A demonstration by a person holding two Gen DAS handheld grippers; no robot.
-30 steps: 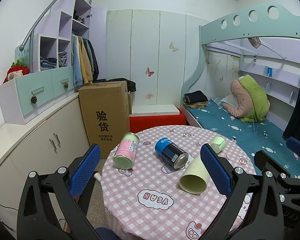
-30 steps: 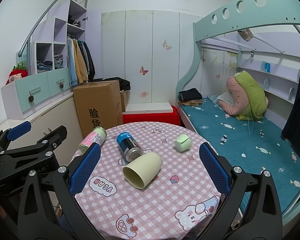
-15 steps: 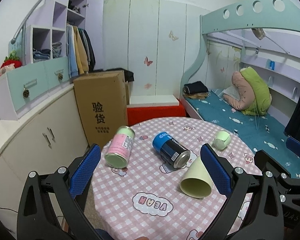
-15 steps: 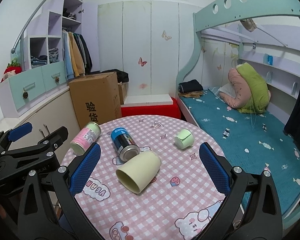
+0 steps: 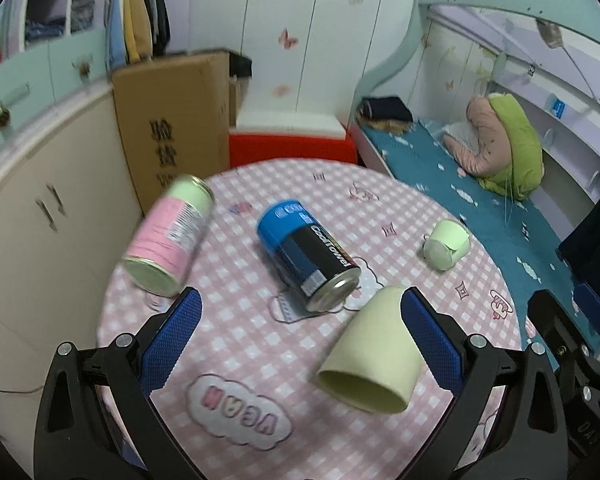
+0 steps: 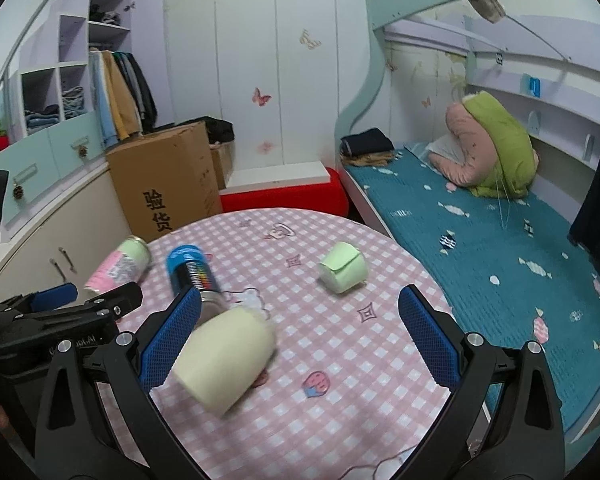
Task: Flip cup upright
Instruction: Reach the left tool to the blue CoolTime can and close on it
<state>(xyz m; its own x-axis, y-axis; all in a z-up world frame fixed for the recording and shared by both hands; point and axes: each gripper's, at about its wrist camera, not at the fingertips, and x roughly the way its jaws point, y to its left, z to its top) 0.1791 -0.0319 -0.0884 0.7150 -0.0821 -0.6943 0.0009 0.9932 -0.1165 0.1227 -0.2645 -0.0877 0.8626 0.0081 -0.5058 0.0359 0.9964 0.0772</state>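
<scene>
Knurled blue fingers (image 5: 172, 340) spread beside smooth cream cup (image 5: 370, 350), sideways on checked cloth (image 5: 260, 352).

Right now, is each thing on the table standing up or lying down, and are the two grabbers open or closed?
Big cream cup: lying on its side, mouth toward the camera.
Small green cup: lying on its side.
Blue and black can: lying on its side.
Pink can: lying on its side.
Left gripper: open, holding nothing.
Right gripper: open, holding nothing.
</scene>
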